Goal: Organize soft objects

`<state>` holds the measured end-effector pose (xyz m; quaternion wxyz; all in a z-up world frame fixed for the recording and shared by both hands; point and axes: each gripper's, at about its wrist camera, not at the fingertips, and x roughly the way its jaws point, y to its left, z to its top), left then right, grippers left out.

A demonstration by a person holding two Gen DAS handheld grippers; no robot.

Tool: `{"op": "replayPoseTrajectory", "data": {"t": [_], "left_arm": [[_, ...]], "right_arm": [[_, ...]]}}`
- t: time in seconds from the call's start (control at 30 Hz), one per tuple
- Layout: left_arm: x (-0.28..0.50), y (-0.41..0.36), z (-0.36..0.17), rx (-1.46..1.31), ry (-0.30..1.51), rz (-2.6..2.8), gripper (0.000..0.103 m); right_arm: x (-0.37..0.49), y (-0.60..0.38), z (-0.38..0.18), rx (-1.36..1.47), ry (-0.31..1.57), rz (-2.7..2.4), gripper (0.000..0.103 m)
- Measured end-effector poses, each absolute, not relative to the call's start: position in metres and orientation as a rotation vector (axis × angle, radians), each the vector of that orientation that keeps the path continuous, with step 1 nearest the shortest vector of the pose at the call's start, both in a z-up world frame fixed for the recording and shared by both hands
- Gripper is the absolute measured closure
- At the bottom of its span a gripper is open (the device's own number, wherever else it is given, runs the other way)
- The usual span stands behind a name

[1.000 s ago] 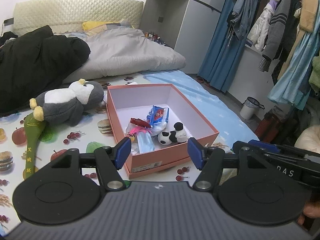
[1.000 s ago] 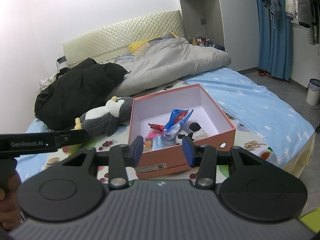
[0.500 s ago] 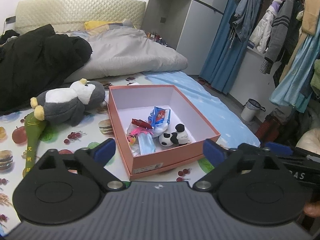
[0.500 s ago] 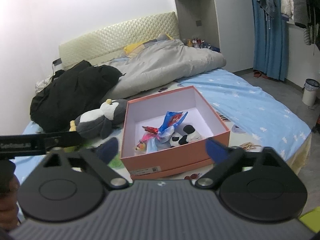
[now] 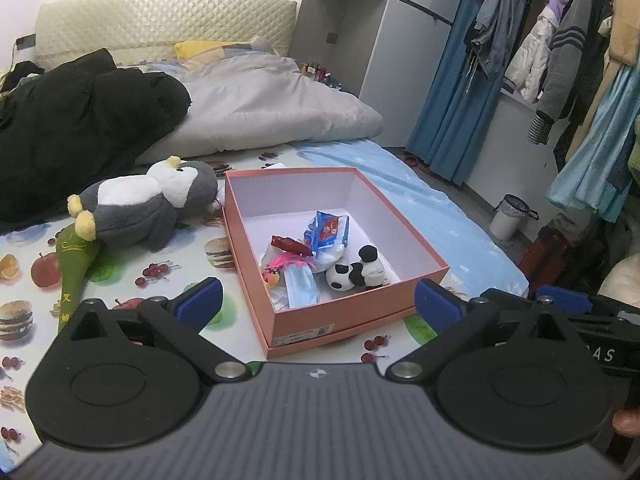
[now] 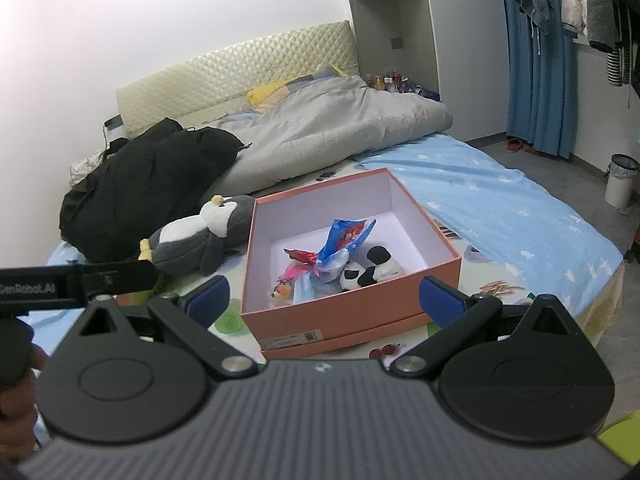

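Observation:
A pink open box (image 5: 332, 320) (image 6: 348, 320) sits on the fruit-print sheet in front of both grippers. Inside lie a small panda plush (image 5: 356, 272) (image 6: 368, 268), a blue face mask (image 5: 302, 284), a blue snack packet (image 5: 328, 230) and a red wrapper. A grey and white penguin plush (image 5: 144, 208) (image 6: 192, 236) lies on its side just left of the box. My left gripper (image 5: 318, 302) is still opening, jaws wide, nothing between them. Beside it my right gripper (image 6: 324, 299) stands wide open and holds nothing. Both hover short of the box's near wall.
A green padded stick (image 5: 74, 268) lies under the penguin's feet. A black jacket (image 5: 72, 128) and a grey duvet (image 5: 272, 112) are heaped at the head of the bed. Hanging clothes and a white bin (image 5: 510, 216) stand to the right of the bed.
Both grippers' jaws have spread from a narrow gap to wide apart. Neither hand has moved, and the box and toys lie as before.

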<state>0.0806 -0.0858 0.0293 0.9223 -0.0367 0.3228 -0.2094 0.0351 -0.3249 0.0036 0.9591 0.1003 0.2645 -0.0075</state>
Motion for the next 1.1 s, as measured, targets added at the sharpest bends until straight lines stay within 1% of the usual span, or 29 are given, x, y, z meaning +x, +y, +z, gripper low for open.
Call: {"op": "replayPoseTrajectory", "data": {"t": [0.43, 1.1], "left_arm": [[0.0831, -0.0901, 0.0252, -0.065, 0.682, -0.419, 0.000], [0.0793, -0.0874, 0.0281, -0.074, 0.661, -0.412, 0.000]], "right_arm": [[0.0356, -0.3254, 0.0003, 0.207, 0.548, -0.012, 0.000], [0.0356, -0.3259, 0.0002, 0.204, 0.551, -0.019, 0.000]]}}
